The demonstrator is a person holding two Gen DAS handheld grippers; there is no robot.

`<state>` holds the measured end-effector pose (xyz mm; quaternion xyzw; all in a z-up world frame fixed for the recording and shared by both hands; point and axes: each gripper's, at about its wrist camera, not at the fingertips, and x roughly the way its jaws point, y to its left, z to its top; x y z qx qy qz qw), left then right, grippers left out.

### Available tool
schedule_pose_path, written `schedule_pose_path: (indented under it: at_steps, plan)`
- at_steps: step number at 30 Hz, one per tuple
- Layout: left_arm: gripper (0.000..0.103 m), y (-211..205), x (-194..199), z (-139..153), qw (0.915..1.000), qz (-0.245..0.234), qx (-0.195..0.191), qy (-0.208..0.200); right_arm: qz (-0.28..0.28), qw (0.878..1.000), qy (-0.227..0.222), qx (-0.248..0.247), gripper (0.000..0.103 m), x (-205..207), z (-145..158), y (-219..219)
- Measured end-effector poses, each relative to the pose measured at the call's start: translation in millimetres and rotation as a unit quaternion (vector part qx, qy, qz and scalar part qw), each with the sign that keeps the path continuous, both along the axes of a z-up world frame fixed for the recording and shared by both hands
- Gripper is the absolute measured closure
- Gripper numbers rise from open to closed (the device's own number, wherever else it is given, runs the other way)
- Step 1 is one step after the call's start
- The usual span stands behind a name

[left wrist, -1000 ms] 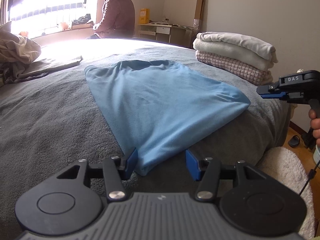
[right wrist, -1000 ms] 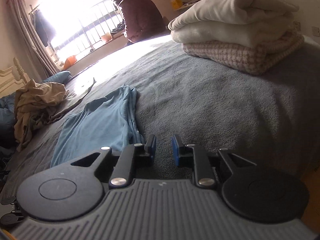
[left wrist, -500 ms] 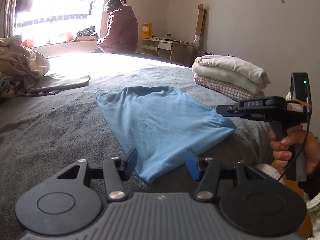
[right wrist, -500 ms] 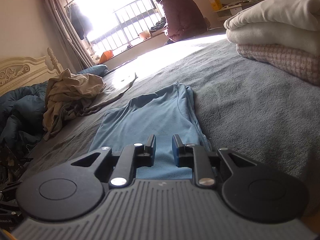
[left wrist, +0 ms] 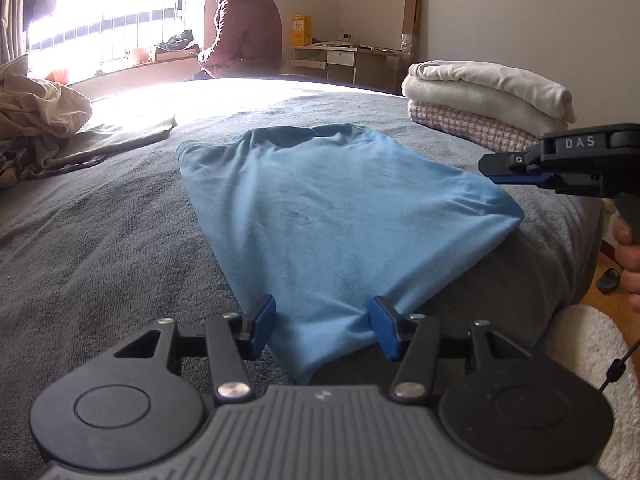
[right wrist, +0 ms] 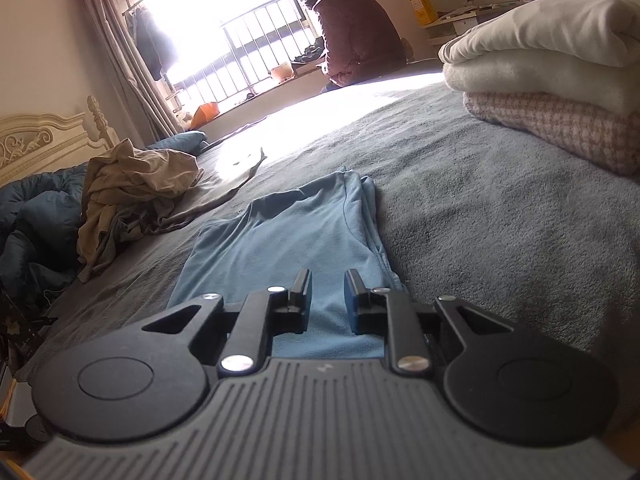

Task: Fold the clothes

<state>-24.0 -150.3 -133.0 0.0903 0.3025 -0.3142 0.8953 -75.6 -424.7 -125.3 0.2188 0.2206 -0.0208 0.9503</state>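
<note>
Left gripper (left wrist: pixel 323 326), wide open, straddles the blue garment (left wrist: pixel 340 216) whose long axis runs toward the window.

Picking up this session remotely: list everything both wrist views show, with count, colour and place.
shirt: one, light blue, flat mid-bed
bedcover: one, grey, under everything
folded stack: three, white, cream, pink check, far right
crumpled clothes: pile, beige, left
quilt: one, dark blue, left edge
person: one, maroon jacket, by window
desk: one, pale, far wall
rug: one, white, floor
left tongs: open, astride shirt corner
right tongs: narrow gap, over shirt
hand: one, right edge
</note>
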Motion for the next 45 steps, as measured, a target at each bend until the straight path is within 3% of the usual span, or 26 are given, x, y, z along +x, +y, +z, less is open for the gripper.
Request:
schedule_pose_path:
  at_steps: [12,19,23,26,33,39,42,44,45]
  plan:
    - [0.048,0.2,0.3,-1.6,1.0,-0.004,0.002,0.0,0.039,0.999,0.025,-0.023,0.085,27.2,-14.5,13.9]
    - [0.048,0.9,0.3,-2.3,1.0,-0.006,0.0,0.002,0.007,0.999,0.037,0.033,0.089,21.9,-32.3,-21.5]
    - [0.047,2.0,1.2,-2.5,1.0,-0.005,-0.002,0.004,-0.017,0.999,0.029,0.028,0.088,15.3,-26.6,-31.3]
    - [0.047,2.1,1.0,-3.0,1.0,-0.005,-0.004,0.005,-0.05,0.998,0.031,-0.008,0.086,12.4,-18.8,-34.4]
    - [0.047,2.4,1.0,-2.9,0.9999,-0.005,-0.007,0.006,-0.023,0.999,-0.009,0.024,0.086,15.9,-0.5,-34.2]
    - [0.046,3.3,1.8,-3.7,0.9998,-0.005,-0.015,0.009,0.05,0.997,0.026,0.06,0.086,51.0,-19.4,-16.4]
    - [0.046,5.2,2.1,-4.5,0.9998,-0.009,-0.018,0.009,0.025,0.995,0.044,0.087,0.091,57.8,-35.6,-37.3]
    - [0.046,5.7,2.5,-4.4,0.9997,-0.011,-0.019,0.009,0.003,0.989,0.033,0.146,0.094,54.9,-39.2,-61.2]
    - [0.046,6.2,2.8,-4.6,0.9997,-0.011,-0.021,0.01,-0.015,0.988,0.029,0.15,0.094,53.7,-35.4,-67.9]
